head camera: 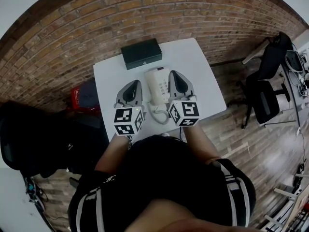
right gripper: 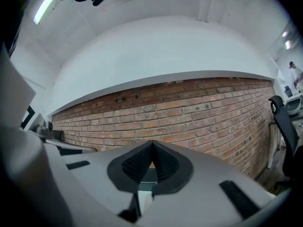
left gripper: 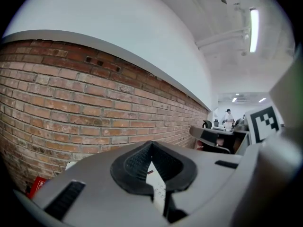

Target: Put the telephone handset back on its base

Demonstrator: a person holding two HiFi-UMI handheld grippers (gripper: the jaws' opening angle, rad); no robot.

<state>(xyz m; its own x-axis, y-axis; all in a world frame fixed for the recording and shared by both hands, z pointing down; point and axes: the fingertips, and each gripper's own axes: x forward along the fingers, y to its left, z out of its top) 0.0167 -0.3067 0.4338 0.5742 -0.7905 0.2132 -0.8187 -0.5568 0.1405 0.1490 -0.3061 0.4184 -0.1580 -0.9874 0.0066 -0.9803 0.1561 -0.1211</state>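
A cream telephone lies mid-table with its keypad up and its coiled cord curling toward me. Whether the handset rests in its cradle I cannot tell. My left gripper hovers just left of the phone and my right gripper just right of it, both pointing away from me. In the left gripper view the left gripper has its dark pads meeting at the tip, with nothing held. The right gripper is likewise shut and empty. Both aim up at the brick wall.
The small white table stands against a brick wall. A black box sits at its far edge. Office chairs stand to the right, and a red item lies on the floor to the left.
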